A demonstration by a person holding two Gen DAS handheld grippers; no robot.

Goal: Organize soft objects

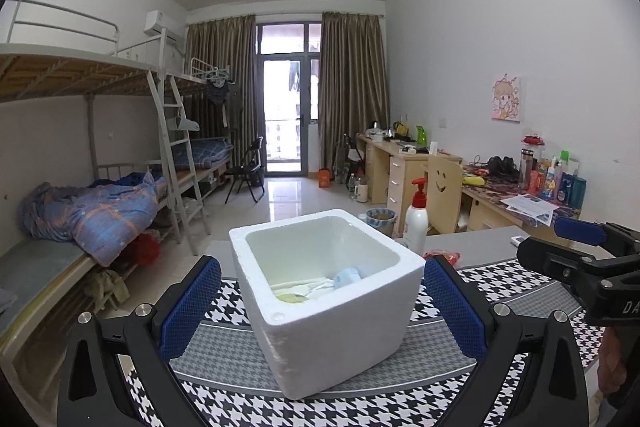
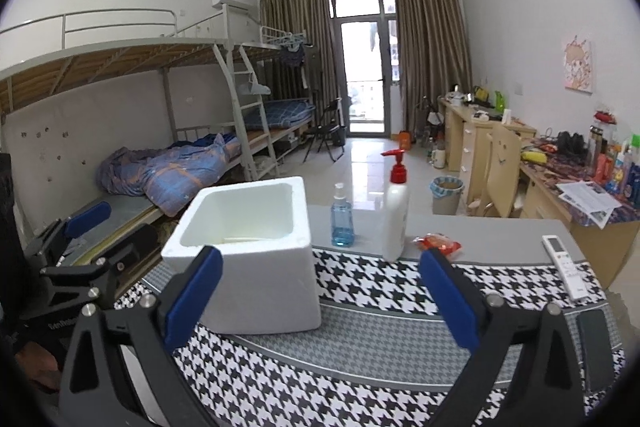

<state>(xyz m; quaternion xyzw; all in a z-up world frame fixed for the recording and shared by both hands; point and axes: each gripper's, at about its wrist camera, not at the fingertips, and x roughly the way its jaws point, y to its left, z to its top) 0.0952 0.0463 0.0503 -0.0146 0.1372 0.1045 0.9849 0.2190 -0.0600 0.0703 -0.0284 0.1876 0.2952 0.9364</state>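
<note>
A white foam box (image 1: 332, 327) stands on the houndstooth mat (image 1: 520, 279). Inside it lie a light blue soft thing (image 1: 348, 277) and pale yellow and white pieces (image 1: 294, 297). My left gripper (image 1: 322, 303) is open, and the box shows between its blue pads with mat visible in the left gap. In the right wrist view the box (image 2: 248, 267) sits at the left, partly behind the left finger (image 2: 196, 299). My right gripper (image 2: 322, 291) is open wide over the mat with nothing between its fingers. A red packet (image 2: 438, 242) lies beyond its right fingertip.
A white lotion bottle with a red pump (image 2: 396, 219) and a blue liquid bottle (image 2: 342, 223) stand behind the mat on the grey table (image 2: 500, 231). A white remote control (image 2: 566, 263) lies at the right. Bunk beds fill the room's left side and cluttered desks its right.
</note>
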